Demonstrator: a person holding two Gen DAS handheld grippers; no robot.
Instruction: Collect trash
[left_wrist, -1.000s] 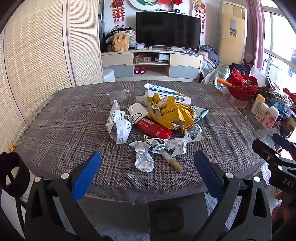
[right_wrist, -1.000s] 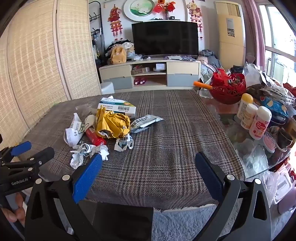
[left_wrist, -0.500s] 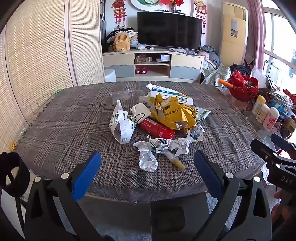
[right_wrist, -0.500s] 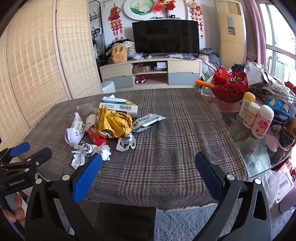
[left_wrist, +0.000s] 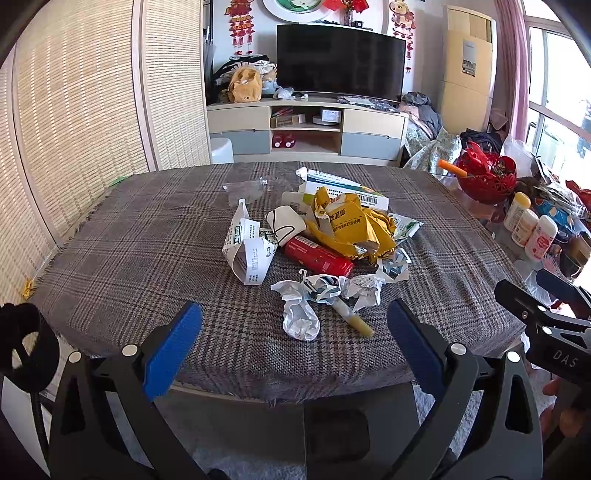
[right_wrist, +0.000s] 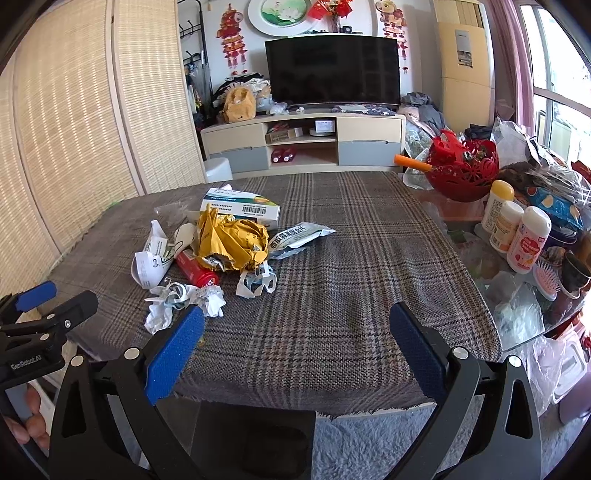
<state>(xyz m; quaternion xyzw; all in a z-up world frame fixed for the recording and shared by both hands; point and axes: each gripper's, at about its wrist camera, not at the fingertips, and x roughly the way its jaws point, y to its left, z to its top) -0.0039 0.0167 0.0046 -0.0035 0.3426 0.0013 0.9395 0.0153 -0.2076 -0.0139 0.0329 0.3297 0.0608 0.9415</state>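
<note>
we're at the start, nothing picked up yet: left claw (left_wrist: 293, 323) & right claw (right_wrist: 295, 325) both wide apart, empty. next: reach the crumpled paper (left_wrist: 299, 321) on the desk (left_wrist: 129, 266).

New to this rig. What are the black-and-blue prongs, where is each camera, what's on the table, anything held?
No robot arm: a person holds a two-finger gripper in each hand, each carrying a fisheye camera looking along its fingers. One picture shows the left gripper, the other the right gripper; each also glimpses the other at its edge. Both are open and empty. On the plaid tablecloth lies trash: a yellow crumpled wrapper, a red can, a white-green box, crumpled white paper. Nothing is held.
</note>
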